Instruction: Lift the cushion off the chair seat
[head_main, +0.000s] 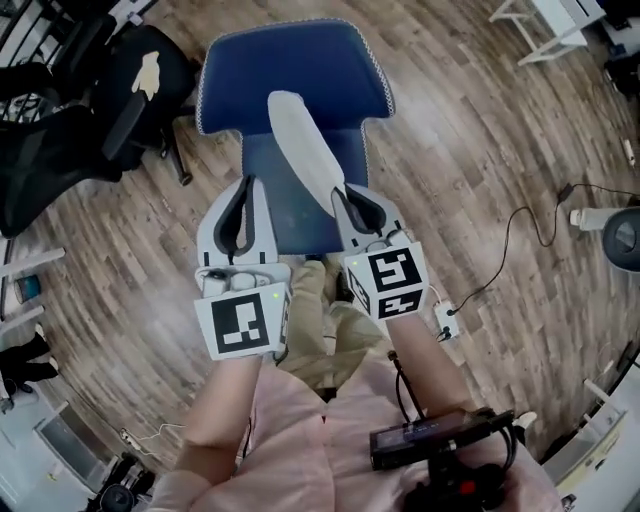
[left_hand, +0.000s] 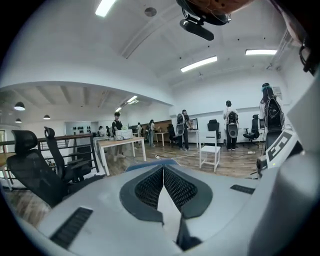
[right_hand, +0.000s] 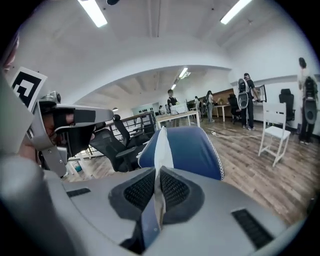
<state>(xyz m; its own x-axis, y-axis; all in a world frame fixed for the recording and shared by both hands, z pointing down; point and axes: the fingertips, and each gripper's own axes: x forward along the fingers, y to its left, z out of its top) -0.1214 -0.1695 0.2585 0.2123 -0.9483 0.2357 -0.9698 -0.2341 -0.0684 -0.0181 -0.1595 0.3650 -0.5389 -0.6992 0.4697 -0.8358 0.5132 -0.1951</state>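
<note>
A blue chair stands in front of me, its back (head_main: 290, 65) far and its seat (head_main: 275, 205) near. The pale cushion (head_main: 305, 145) stands on edge above the seat, seen as a long narrow strip. My right gripper (head_main: 352, 205) is shut on its near end. In the right gripper view the cushion (right_hand: 161, 145) rises from between the pads of the right gripper (right_hand: 158, 187), white on one side and blue lower down, with the chair back (right_hand: 192, 150) behind it. My left gripper (head_main: 240, 215) hangs over the seat's left edge. Its jaws meet with nothing held, as the left gripper view shows for the left gripper (left_hand: 163, 172).
A black office chair (head_main: 70, 110) stands close at the left. White furniture legs (head_main: 545, 30) are at the top right. A cable (head_main: 520, 240) and a round grey device (head_main: 622, 238) lie on the wooden floor at the right. My legs (head_main: 325, 330) are against the seat's front edge.
</note>
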